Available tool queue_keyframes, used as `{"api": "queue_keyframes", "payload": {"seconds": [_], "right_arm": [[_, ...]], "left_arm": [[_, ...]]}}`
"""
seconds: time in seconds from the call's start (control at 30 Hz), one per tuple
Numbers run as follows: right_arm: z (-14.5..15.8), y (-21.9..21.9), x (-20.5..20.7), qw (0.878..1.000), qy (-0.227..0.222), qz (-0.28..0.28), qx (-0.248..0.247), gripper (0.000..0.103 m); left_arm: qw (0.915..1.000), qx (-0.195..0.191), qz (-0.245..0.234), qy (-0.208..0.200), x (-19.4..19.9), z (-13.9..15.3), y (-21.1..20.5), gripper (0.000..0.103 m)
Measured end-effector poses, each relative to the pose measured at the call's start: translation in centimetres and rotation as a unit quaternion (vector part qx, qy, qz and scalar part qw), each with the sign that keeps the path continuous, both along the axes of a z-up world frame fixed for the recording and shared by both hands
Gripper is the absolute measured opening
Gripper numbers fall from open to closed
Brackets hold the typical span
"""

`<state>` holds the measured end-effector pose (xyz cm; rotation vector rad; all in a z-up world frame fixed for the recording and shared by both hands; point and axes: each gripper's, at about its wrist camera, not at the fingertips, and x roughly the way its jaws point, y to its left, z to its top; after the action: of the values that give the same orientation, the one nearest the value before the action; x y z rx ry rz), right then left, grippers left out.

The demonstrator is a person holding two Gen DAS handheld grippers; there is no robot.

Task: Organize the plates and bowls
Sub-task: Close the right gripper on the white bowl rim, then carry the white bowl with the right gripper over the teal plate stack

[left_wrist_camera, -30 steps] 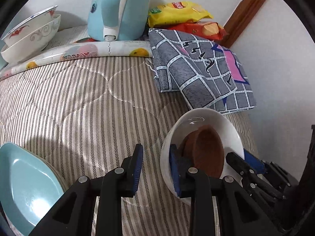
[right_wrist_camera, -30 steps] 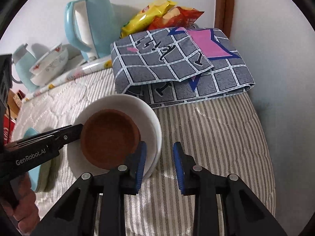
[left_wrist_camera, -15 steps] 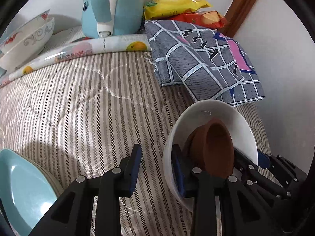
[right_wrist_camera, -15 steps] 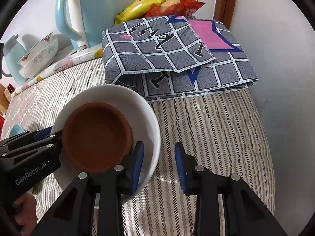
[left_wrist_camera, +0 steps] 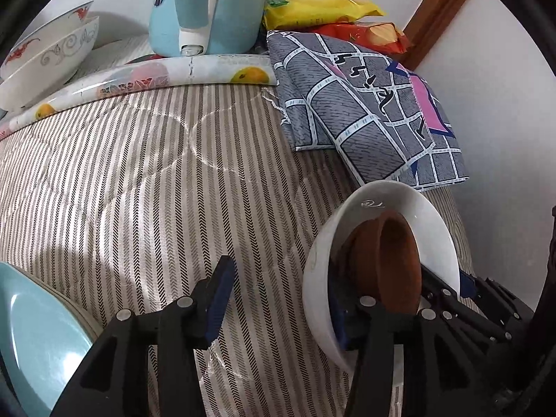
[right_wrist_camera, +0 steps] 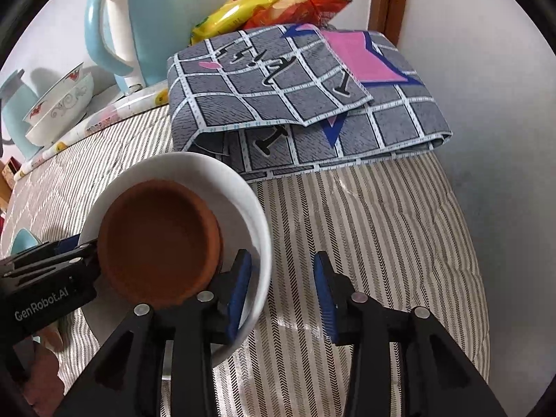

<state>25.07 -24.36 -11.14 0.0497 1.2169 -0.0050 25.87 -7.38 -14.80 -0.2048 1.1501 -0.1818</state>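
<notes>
I see one striped quilt [left_wrist_camera: 146, 180] under everything. One folded grey cloth [right_wrist_camera: 305, 104] lies at its far end, beside the wall, with two snack bags [right_wrist_camera: 264, 7] behind it. One blue kettle [left_wrist_camera: 205, 7] stands on a fruit-print mat [left_wrist_camera: 146, 78], and two patterned bowls [left_wrist_camera: 45, 62] sit nested to its left. A second blue jug [right_wrist_camera: 14, 111] shows behind those bowls in the right view.

One white bowl [right_wrist_camera: 243, 201] sits tilted between my tools, with one brown bowl [right_wrist_camera: 156, 239] inside it. One teal plate [left_wrist_camera: 31, 344] lies near my left edge.

My left gripper [left_wrist_camera: 278, 302] has its fingers apart, the right one inside the white bowl, the rim between them. My right gripper [right_wrist_camera: 281, 292] is likewise spread, its left finger inside the bowl's near rim. I cannot tell whether either pad presses the wall.
</notes>
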Motion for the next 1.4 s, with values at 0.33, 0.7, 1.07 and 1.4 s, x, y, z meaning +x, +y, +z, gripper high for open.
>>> {"api": "queue_keyframes", "payload": {"seconds": [0.33, 0.7, 1.07, 1.4], "right_arm": [[-0.2, -0.4, -0.3, 1.000, -0.006, -0.012, 0.016, 0.039], [-0.1, 1.1, -0.5, 1.000, -0.019, -0.005, 0.015, 0.012], [0.0, 0.5, -1.1, 0.999, -0.028, -0.015, 0.044, 0.012], [0.6, 0.2, -2.6, 0.998, -0.036, -0.016, 0.048, 0.013]], "left_arm": [[0.9991, -0.039, 0.000, -0.014, -0.3, 0.0, 0.2, 0.028], [0.9986, -0.050, 0.006, -0.019, -0.1, 0.2, -0.3, 0.012], [0.9989, -0.040, 0.012, -0.023, -0.8, 0.4, -0.3, 0.011], [0.9986, -0.045, 0.018, -0.020, -1.9, 0.5, -0.3, 0.010]]}}
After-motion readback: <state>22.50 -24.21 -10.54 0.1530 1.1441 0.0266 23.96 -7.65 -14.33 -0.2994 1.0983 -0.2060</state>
